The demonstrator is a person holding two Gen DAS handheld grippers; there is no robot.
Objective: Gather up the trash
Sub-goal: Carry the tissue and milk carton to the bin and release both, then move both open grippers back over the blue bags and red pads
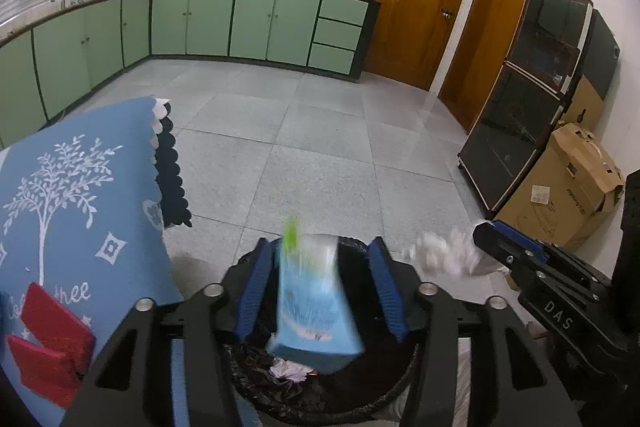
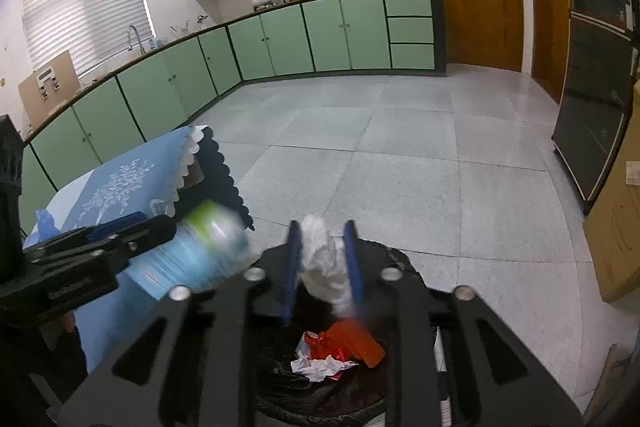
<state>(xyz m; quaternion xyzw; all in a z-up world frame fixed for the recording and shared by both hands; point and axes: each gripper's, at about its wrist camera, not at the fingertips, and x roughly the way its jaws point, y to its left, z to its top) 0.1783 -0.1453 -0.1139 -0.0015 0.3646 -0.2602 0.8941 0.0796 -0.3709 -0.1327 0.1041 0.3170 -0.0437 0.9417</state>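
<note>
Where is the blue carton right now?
In the left wrist view the blue carton sits blurred between the open left claw fingers, directly above the black-lined trash bin, right of the blue tablecloth.

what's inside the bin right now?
Inside the black-lined bin: red wrappers and crumpled white paper. The grippers and falling trash cover the rest; its bottom is not visible.

The blue carton (image 1: 316, 303) is motion-blurred, its print unreadable. The white tissue wad (image 2: 326, 263) smears at its lower end. The black-lined bin (image 2: 400, 259) is mostly hidden behind the gripper frames. The cardboard box (image 1: 568, 187) print is too small to read.
</note>
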